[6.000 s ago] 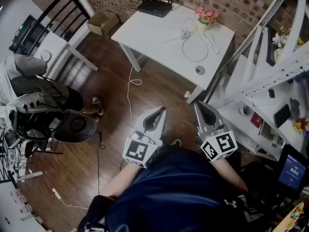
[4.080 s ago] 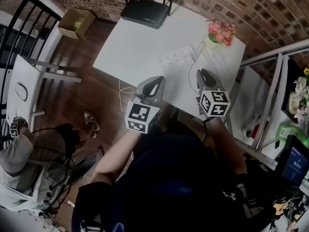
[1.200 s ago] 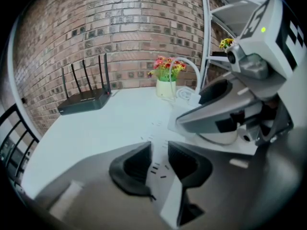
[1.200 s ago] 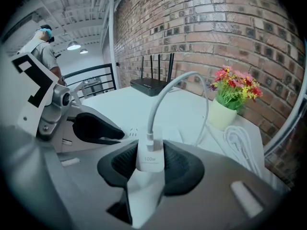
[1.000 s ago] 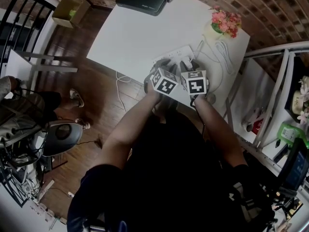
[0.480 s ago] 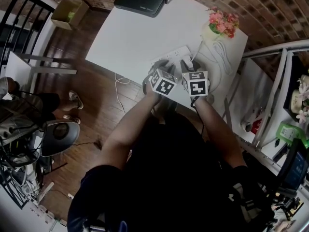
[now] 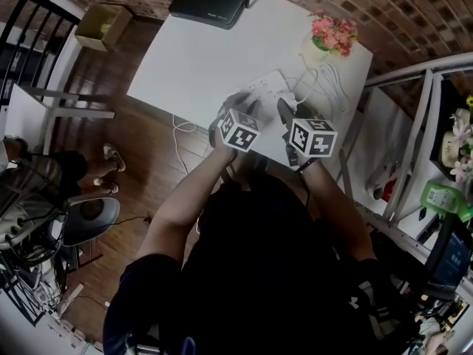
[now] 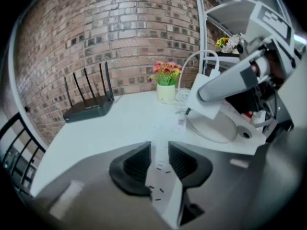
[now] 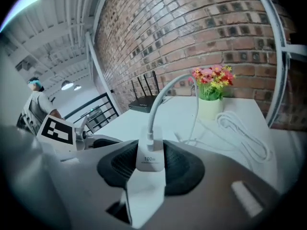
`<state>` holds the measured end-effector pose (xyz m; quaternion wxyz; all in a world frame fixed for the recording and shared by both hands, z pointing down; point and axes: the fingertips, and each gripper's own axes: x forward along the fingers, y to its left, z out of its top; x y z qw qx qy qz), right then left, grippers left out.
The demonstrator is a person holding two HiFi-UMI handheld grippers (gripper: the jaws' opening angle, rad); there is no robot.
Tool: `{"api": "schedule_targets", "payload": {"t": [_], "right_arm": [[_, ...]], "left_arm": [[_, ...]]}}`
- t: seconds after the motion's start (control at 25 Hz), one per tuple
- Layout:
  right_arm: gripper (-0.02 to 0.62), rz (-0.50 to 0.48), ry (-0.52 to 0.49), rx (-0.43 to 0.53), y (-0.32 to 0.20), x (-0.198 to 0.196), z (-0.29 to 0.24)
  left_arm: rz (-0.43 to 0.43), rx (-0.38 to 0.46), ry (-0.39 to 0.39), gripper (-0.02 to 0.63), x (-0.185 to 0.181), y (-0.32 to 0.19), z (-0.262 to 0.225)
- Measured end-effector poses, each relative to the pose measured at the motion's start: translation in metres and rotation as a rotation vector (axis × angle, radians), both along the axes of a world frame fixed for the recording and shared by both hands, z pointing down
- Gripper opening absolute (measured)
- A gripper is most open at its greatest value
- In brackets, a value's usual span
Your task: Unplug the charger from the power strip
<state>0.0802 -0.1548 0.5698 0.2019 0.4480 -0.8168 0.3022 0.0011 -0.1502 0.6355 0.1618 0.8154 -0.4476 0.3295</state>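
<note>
2 grippers engaged | left gripper (image 7: 244, 106) clamps power strip (image 8: 161, 175) on white table (image 7: 188, 54) | right gripper (image 7: 287, 114) pinches white 100W charger (image 9: 149, 158), held clear of power strip, cable attached | unplugging appears done; left: set charger down, release.

Head view: high overhead, facing steeply down, far; table (image 7: 194, 58) in upper frame, left gripper (image 7: 245, 106) and right gripper (image 7: 286, 112) mid-frame.
Left gripper view: low over the tabletop, close, facing the brick wall (image 8: 120, 28).
Right gripper view: likewise.
Shared by all: flower pot (image 7: 327, 37), router (image 7: 207, 4).
</note>
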Motion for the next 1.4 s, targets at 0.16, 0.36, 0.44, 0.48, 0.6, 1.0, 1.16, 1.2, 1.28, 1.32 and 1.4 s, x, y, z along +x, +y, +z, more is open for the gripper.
{"api": "schedule_targets", "payload": {"t": [0.16, 0.36, 0.44, 0.48, 0.6, 1.0, 1.16, 1.2, 1.28, 1.32, 1.4], "right_arm": [[0.143, 0.066, -0.094, -0.046, 0.015, 0.019, -0.001], [0.143, 0.163, -0.153, -0.143, 0.039, 0.043, 0.024], [0.143, 0.187, -0.197, -0.193, 0.047, 0.046, 0.038], [0.143, 0.198, -0.219, -0.220, 0.052, 0.046, 0.044], [0.143, 0.236, -0.299, -0.305, 0.062, 0.046, 0.062], [0.163, 0.237, -0.309, -0.356, 0.067, 0.046, 0.080], [0.238, 0.203, -0.222, -0.333, 0.070, 0.047, 0.077], [0.239, 0.204, -0.200, -0.323, 0.070, 0.050, 0.076], [0.248, 0.217, -0.160, -0.304, 0.069, 0.057, 0.071], [0.249, 0.224, -0.143, -0.295, 0.069, 0.060, 0.068], [0.258, 0.238, -0.119, -0.286, 0.069, 0.068, 0.064]], "left_arm": [[-0.026, 0.084, 0.065, 0.115, -0.012, 0.019, -0.041], [-0.107, 0.035, 0.251, 0.112, -0.025, 0.064, -0.067], [-0.140, 0.008, 0.310, 0.107, -0.029, 0.079, -0.071], [-0.150, -0.005, 0.335, 0.107, -0.031, 0.085, -0.073], [-0.155, -0.042, 0.408, 0.107, -0.031, 0.101, -0.086], [-0.183, -0.082, 0.416, 0.101, -0.052, 0.119, -0.086], [-0.172, -0.079, 0.424, 0.098, -0.045, 0.120, -0.088], [-0.168, -0.081, 0.425, 0.098, -0.043, 0.121, -0.088], [-0.161, -0.088, 0.429, 0.097, -0.040, 0.120, -0.088], [-0.158, -0.092, 0.431, 0.097, -0.039, 0.120, -0.087], [-0.153, -0.098, 0.433, 0.095, -0.039, 0.119, -0.087]]}}
